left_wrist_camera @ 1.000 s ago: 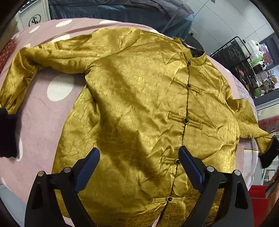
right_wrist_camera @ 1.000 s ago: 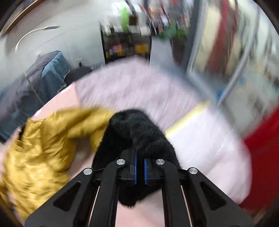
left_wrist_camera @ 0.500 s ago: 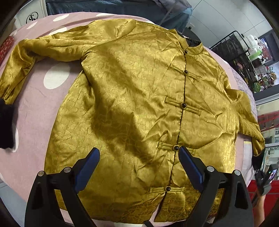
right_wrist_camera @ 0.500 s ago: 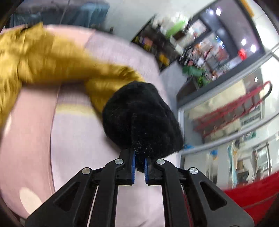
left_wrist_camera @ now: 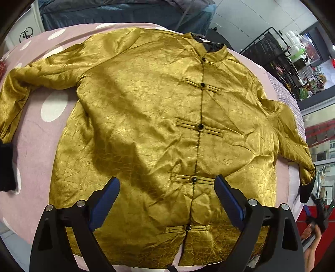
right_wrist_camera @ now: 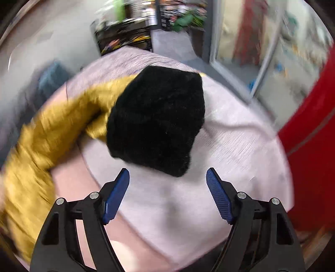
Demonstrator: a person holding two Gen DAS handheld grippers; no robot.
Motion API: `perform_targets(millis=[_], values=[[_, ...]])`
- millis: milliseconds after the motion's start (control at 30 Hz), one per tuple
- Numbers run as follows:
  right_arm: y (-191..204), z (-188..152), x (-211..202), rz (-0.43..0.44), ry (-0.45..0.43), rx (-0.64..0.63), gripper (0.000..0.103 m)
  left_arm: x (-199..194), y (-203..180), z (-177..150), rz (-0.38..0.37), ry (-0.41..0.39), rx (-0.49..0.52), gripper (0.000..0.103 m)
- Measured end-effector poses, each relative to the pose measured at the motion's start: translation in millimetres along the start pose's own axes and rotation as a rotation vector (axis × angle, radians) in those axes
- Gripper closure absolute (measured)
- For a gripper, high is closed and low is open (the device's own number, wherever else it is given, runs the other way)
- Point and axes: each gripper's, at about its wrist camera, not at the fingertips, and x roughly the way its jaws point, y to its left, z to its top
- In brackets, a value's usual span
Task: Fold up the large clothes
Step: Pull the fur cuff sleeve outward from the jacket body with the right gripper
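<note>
Left tongs (left_wrist_camera: 166,195): spread wide, gripping nothing, positioned above the lower hem area of the gold jacket (left_wrist_camera: 150,129).

Right tongs (right_wrist_camera: 167,188): spread wide, gripping nothing. The black fur cuff (right_wrist_camera: 157,119) lies just beyond the blue pads (right_wrist_camera: 218,194), apart from them. Half a second ago these tongs were pressed together on that cuff; the cuff is now released onto the surface. The right wrist view is motion-blurred.

Gold jacket: lies flat, front side up, on a pink spotted cover (left_wrist_camera: 35,134) (bed or tabletop cannot be determined). Long axis runs from the hem, nearest the left wrist camera, to the stand collar (left_wrist_camera: 211,49) at the far end. The row of black knot buttons (left_wrist_camera: 200,126) follows this axis, fastened.

Sleeves: the sleeve on the left of the view (left_wrist_camera: 27,83) extends sideways, then bends toward the camera, ending in a black cuff (left_wrist_camera: 6,165) at the frame edge. The opposite sleeve (left_wrist_camera: 293,138) angles down along the body; its cuff (left_wrist_camera: 306,188) hangs at the cover's edge.

Far field: a dark blue fabric heap (left_wrist_camera: 125,12) beyond the collar; a black wire rack (left_wrist_camera: 270,52) to the far right.
</note>
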Motion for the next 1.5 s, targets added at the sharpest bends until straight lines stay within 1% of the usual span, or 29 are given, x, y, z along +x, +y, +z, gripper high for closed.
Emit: perform_targets(millis=[33, 133, 167, 233, 300, 367, 433, 533, 567, 600, 633, 667, 700, 733, 800, 867, 900, 967, 1033, 1100, 1167, 1233, 1300, 1333, 1367, 1400, 1433, 1467, 1500], values=[[-10.8, 4.9, 2.0, 0.088, 0.022, 0.147, 0.027, -0.1, -2.1, -0.6, 0.001, 0.001, 0.007, 0.014], [-30.4, 4.5, 13.2, 0.242, 0.068, 0.484, 0.027, -1.3, -5.9, -4.2, 0.009, 0.001, 0.028, 0.014], [-32.3, 5.4, 14.6, 0.258, 0.062, 0.538, 0.027, -1.8, -5.5, -6.2, 0.013, 0.001, 0.033, 0.014], [-36.2, 16.1, 11.8, 0.211, 0.022, 0.587, 0.027, -1.9, -2.9, -8.3, 0.02, 0.002, 0.03, 0.014], [-36.1, 29.7, 11.4, 0.176, -0.014, 0.582, 0.027, -0.5, 2.2, -10.5, 0.024, 0.01, 0.017, 0.014], [-35.1, 42.4, 12.7, 0.167, -0.015, 0.57, 0.027, 1.1, 5.9, -11.7, 0.026, 0.016, 0.008, 0.014], [-31.5, 59.8, 25.6, 0.175, 0.022, 0.538, 0.028, 2.7, 7.9, -11.7, 0.034, 0.023, 0.005, 0.014], [-29.5, 78.0, 40.0, 0.127, 0.027, 0.481, 0.032, 0.9, 7.9, -10.8, 0.037, 0.015, 0.003, 0.014], [-32.3, 77.6, 42.3, 0.112, 0.041, 0.468, 0.043, -0.3, 8.0, -10.2, 0.038, 0.01, 0.002, 0.014], [-36.1, 80.5, 45.2, 0.098, 0.057, 0.458, 0.06, -0.8, 7.9, -10.3, 0.039, 0.008, 0.001, 0.014], [-32.3, 84.3, 50.3, 0.096, 0.074, 0.443, 0.069, -0.8, 8.1, -10.3, 0.041, 0.007, -0.001, 0.014], [-26.9, 88.0, 52.3, 0.115, 0.091, 0.417, 0.082, -0.3, 8.7, -10.2, 0.042, 0.009, -0.004, 0.014], [-21.4, 90.9, 51.5, 0.116, 0.096, 0.385, 0.087, 0.5, 9.2, -10.2, 0.041, 0.013, -0.008, 0.014], [-13.7, 94.7, 46.0, 0.112, 0.086, 0.343, 0.089, 0.9, 9.4, -10.1, 0.04, 0.015, -0.01, 0.014], [5.0, 111.0, 26.2, 0.123, 0.017, 0.234, 0.091, 1.3, 7.6, -9.2, 0.042, 0.018, -0.003, 0.014], [19.6, 129.9, -3.7, 0.196, -0.077, 0.173, 0.092, -0.4, 4.1, -8.0, 0.043, 0.009, 0.009, 0.014], [27.3, 141.7, -27.0, 0.262, -0.149, 0.138, 0.092, -2.0, 2.2, -7.1, 0.039, 0.001, 0.015, 0.014], [43.6, 158.2, -64.4, 0.359, -0.273, 0.041, 0.092, -4.3, -0.5, -6.3, 0.034, -0.011, 0.023, 0.014], [58.6, 162.2, -90.6, 0.376, -0.34, -0.092, 0.092, -4.7, -0.4, -7.0, 0.028, -0.014, 0.02, 0.014], [65.2, 157.2, -90.2, 0.366, -0.314, -0.187, 0.092, -1.1, 2.2, -9.6, 0.023, -0.001, 0.01, 0.014], [56.5, 142.2, -62.2, 0.267, -0.198, -0.2, 0.092, 2.2, 5.9, -13.3, 0.025, 0.011, 0.002, 0.014], [33.6, 120.7, -23.2, 0.185, -0.065, -0.159, 0.092, 4.1, 9.7, -15.7, 0.031, 0.023, -0.005, 0.014], [-3.8, 88.4, 19.3, 0.054, 0.072, -0.043, 0.09, 4.3, 12.8, -16.1, 0.036, 0.03, -0.009, 0.014], [-15.0, 78.8, 27.6, 0.036, 0.102, 0.004, 0.088, 4.2, 13.5, -15.6, 0.038, 0.032, -0.008, 0.014], [-32.2, 68.4, 35.0, 0.054, 0.116, 0.086, 0.083, 3.5, 13.8, -14.6, 0.041, 0.031, -0.004, 0.014], [-45.0, 61.9, 33.6, 0.072, 0.094, 0.167, 0.073, 2.9, 13.7, -13.4, 0.045, 0.028, 0.002, 0.014], [-54.3, 57.8, 27.5, 0.087, 0.063, 0.235, 0.066, 3.1, 13.4, -12.6, 0.047, 0.025, 0.004, 0.014], [-59.8, 55.0, 20.7, 0.094, 0.036, 0.275, 0.054, 3.0, 12.6, -10.7, 0.045, 0.023, 0.005, 0.014], [-63.6, 53.2, 14.3, 0.089, 0.007, 0.309, 0.046, 3.2, 11.9, -9.6, 0.041, 0.022, 0.005, 0.014]])
